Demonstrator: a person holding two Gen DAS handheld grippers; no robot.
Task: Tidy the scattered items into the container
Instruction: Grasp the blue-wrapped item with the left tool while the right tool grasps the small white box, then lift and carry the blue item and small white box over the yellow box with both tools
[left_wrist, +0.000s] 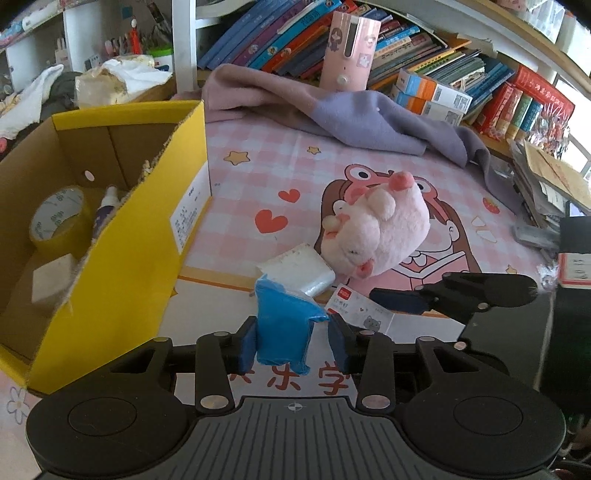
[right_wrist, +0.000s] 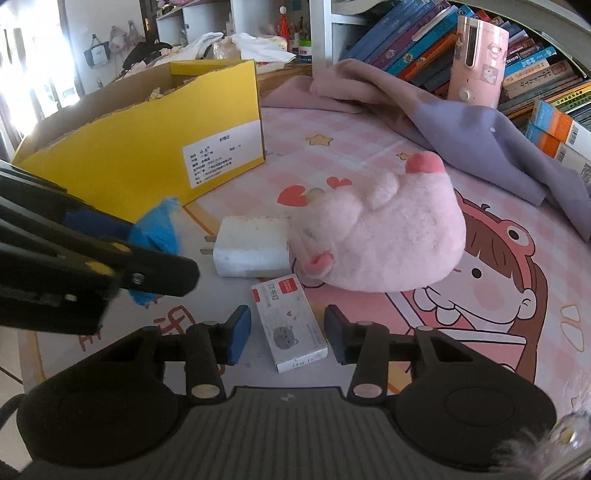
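Nearest the left camera, the left gripper (left_wrist: 292, 338) pinches a soft, crinkled blue packet (left_wrist: 283, 325) between its pads and holds it off the mat. In the right view, the right gripper (right_wrist: 287, 334) straddles a small white staple box (right_wrist: 291, 325); its pads stand apart from the cardboard sides, not yet pressing. Just beyond lie a glossy white charger (right_wrist: 253, 246) with metal prongs and a fluffy pink plush pig (right_wrist: 384, 236), touching each other. Far left stands the yellow cardboard box (left_wrist: 122, 258), with a tape roll (left_wrist: 59, 221) already inside. The limp packet could slip from so narrow a pinch during the carry. The rigid staple box might skid sideways if one pad meets it first.
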